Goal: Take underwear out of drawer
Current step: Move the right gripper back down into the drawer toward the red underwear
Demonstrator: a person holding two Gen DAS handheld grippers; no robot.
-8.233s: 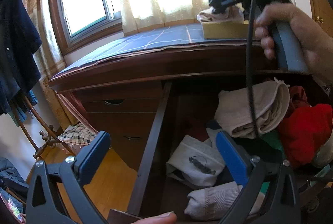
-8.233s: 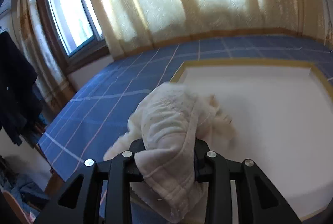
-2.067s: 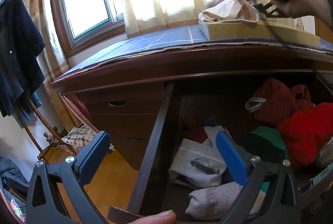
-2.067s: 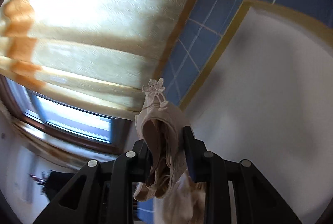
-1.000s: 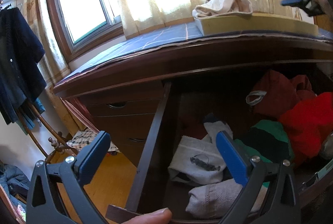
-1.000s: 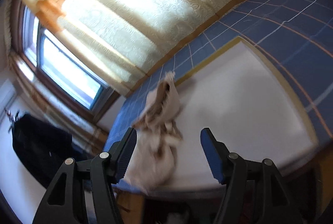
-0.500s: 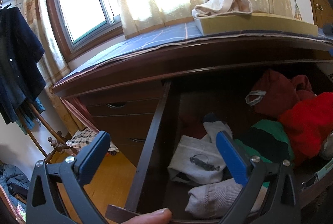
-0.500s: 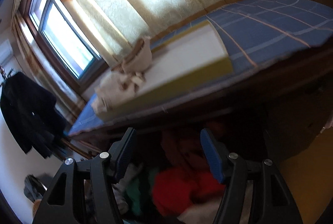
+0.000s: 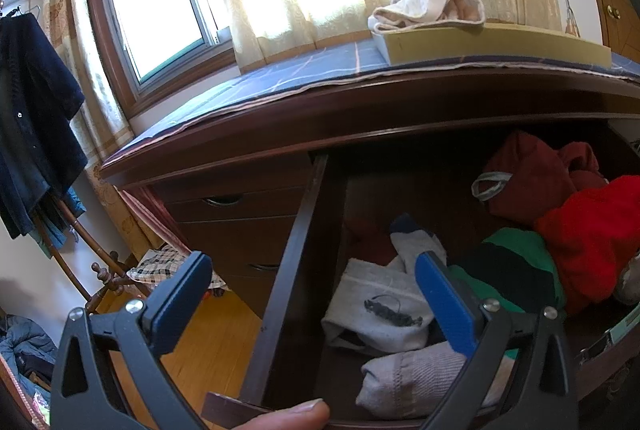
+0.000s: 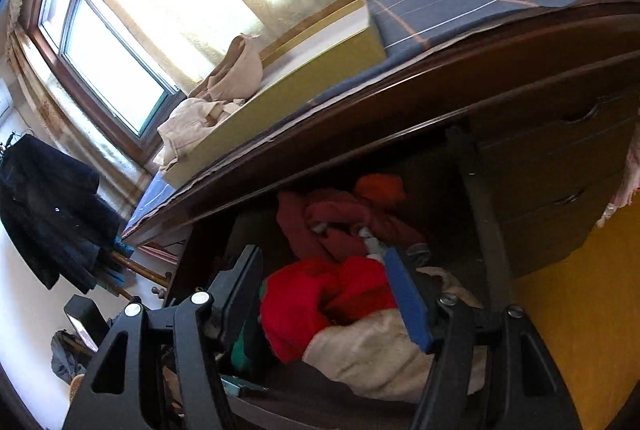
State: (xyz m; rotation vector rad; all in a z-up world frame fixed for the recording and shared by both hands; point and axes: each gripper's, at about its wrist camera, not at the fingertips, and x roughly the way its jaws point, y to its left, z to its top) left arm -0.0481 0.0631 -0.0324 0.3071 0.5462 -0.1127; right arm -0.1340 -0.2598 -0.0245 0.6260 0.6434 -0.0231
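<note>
1. drawer stands pulled open; crumpled underwear fills it: bright red piece, maroon piece farther back, cream piece nearest.
2. judged light, soft and limp; will sag and may snag neighbours. take a raised fold on the red piece's top.
3. right tongs released, empty, poised above the red piece.
4. left tongs released, empty, straddling the drawer's left wall.
5. two pale garments lie on the foam pad atop the bench.

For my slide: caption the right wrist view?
Open tongs above red garment in open drawer.
</note>
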